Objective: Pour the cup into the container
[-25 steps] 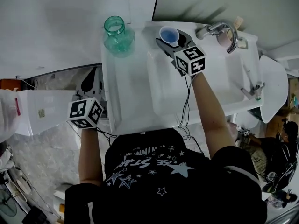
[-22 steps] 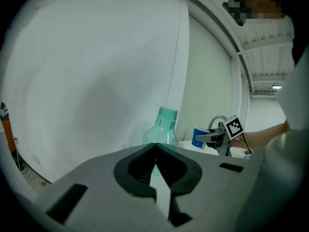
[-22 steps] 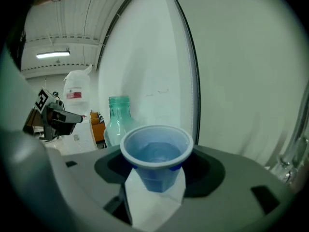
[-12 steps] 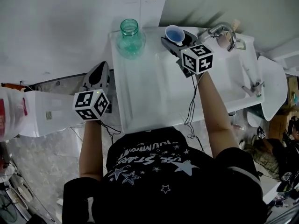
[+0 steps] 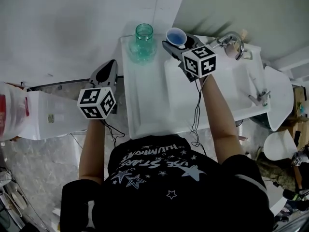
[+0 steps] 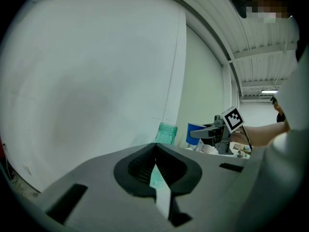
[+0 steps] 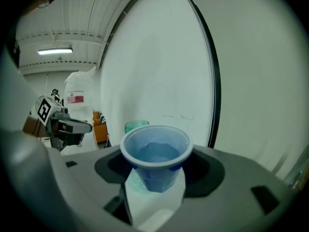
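Note:
A blue plastic cup [image 5: 176,36] stands upright between the jaws of my right gripper [image 5: 176,42], which is shut on it and holds it above the back of the white counter [image 5: 149,95]. In the right gripper view the cup [image 7: 155,153] fills the space between the pads, and it seems to hold clear liquid. The green glass jar [image 5: 144,41] stands open-mouthed on the counter just left of the cup, also seen as the jar [image 7: 136,126] behind it. My left gripper [image 5: 108,67] hangs shut and empty off the counter's left edge, pointing toward the jar [image 6: 166,133].
A faucet [image 5: 227,35] and sink basin [image 5: 231,86] lie right of the cup. A white wall runs close behind the counter. A white bag with a red label [image 5: 12,112] sits far left, and a white bowl-shaped fixture [image 5: 282,95] far right.
The right gripper has carried the cup left, closer to the jar. The left gripper has risen toward the counter's left edge.

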`<state>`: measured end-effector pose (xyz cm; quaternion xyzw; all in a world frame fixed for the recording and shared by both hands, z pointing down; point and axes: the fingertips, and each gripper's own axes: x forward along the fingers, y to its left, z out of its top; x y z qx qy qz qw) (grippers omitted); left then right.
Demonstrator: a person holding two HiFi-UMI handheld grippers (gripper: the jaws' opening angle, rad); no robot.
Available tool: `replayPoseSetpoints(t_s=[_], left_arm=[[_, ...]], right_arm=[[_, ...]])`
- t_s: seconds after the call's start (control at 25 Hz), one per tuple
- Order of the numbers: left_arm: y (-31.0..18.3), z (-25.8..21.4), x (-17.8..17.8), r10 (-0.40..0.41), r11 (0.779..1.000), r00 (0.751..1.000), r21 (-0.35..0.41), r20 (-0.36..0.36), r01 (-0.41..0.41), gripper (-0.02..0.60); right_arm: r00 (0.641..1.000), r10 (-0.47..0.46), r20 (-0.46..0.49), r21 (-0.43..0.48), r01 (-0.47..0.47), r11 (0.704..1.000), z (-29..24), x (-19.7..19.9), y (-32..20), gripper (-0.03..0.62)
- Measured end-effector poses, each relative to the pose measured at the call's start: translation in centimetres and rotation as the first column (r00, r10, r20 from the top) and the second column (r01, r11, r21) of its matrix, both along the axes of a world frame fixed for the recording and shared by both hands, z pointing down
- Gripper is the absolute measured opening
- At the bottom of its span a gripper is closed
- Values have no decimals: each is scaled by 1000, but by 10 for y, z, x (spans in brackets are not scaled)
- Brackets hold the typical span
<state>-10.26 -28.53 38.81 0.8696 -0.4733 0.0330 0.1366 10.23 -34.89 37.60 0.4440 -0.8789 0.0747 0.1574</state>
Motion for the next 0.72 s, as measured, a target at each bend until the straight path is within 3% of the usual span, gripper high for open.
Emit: replayPoseSetpoints(t_s=[0.28,0.72], left_arm=[[-3,-6,5,16,1000,1000,12,-24,-16,11],[-7,-6,11,27,1000,999,8,-36,-27,9]], right_arm=[[999,-3,-52,11,4,1000,-14,-10,-18,296],[970,-34,-243,30,42,999,-26,-21,-47,296]])
